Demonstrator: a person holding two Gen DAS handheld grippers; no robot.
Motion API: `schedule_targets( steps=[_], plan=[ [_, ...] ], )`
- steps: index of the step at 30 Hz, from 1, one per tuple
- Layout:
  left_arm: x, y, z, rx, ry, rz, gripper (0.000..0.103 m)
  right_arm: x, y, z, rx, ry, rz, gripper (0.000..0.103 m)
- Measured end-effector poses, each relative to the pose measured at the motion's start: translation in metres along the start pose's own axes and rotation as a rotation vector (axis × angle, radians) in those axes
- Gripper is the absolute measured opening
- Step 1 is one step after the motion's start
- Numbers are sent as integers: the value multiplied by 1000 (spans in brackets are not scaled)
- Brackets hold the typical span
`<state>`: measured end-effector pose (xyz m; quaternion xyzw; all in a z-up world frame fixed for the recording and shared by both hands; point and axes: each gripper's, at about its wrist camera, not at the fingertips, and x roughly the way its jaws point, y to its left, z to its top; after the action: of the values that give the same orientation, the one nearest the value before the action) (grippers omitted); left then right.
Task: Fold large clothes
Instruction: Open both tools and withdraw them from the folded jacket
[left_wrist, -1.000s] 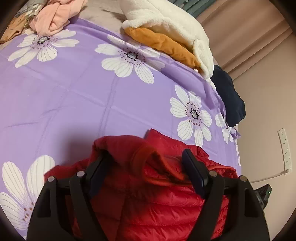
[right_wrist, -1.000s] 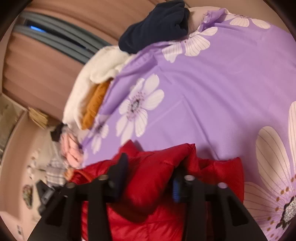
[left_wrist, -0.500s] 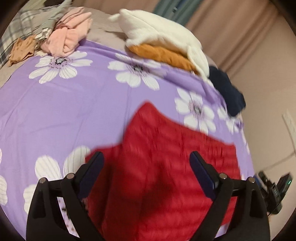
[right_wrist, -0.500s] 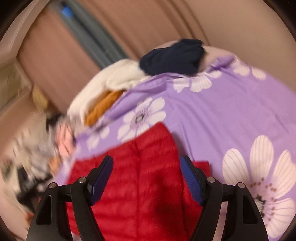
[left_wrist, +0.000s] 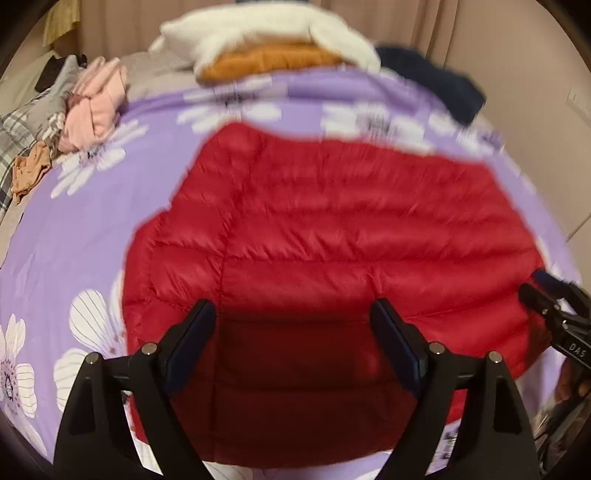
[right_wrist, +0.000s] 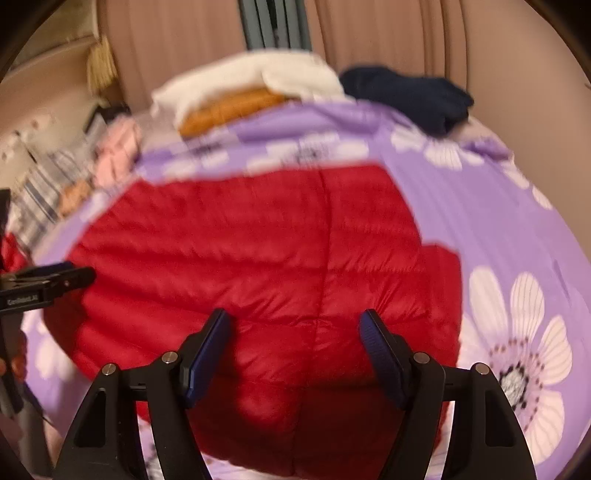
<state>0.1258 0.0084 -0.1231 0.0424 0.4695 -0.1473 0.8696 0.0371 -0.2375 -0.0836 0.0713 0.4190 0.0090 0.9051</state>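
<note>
From the left wrist, the red quilted puffer jacket (left_wrist: 332, 236) is lying spread on the purple sheet printed with white daisies (left_wrist: 74, 229), stretching from 12 o'clock past the left gripper (left_wrist: 291, 314). Its jaws, having just eased inward a little, are standing released above the jacket, nothing pinched. The right gripper (left_wrist: 535, 291) is showing at 3 o'clock.

From the right wrist, the jacket (right_wrist: 258, 251) is sitting under and ahead of the right gripper (right_wrist: 295, 321), whose jaws are also gaping, gripping nothing.
</note>
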Motion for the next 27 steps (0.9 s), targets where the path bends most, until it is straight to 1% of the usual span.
schedule_targets(
  steps=[1, 3, 6, 10, 12, 15, 19, 20, 22, 24, 25, 27],
  plan=[
    [7, 0, -2, 4, 20, 5, 88, 5, 2, -4, -13, 19, -9, 75],
    [14, 1, -5, -1, 29, 7, 89, 12, 4, -9, -23, 30, -26, 75],
    [17, 7, -3, -13, 38, -5, 91, 15, 2, -9, -4, 41, -17, 75],
    [10, 13, -4, -51, 50, -40, 89, 14, -2, -11, 27, 49, 7, 75],
    [-2, 16, -8, -86, 59, -79, 89, 8, 1, -12, 31, 49, 4, 75],
    [-27, 29, -15, -151, 49, -163, 90, -7, 4, -12, 13, 35, -19, 75],
    [-57, 60, -28, -273, 12, -214, 90, -28, 5, -12, -12, -9, -46, 75],
    [-63, 71, -34, -320, 4, -227, 90, -33, 4, -12, -6, -22, -39, 75],
    [-67, 86, -42, -385, 1, -246, 90, -40, 4, -12, 11, -39, -14, 75],
    [-69, 99, -55, -454, 10, -263, 90, -46, 5, -10, 28, -53, 16, 75],
    [-65, 106, -62, -497, 25, -283, 90, -47, 6, -9, 30, -58, 27, 75],
    [-61, 117, -72, -571, 47, -347, 90, -50, 12, -7, 35, -73, 59, 75]
  ],
)
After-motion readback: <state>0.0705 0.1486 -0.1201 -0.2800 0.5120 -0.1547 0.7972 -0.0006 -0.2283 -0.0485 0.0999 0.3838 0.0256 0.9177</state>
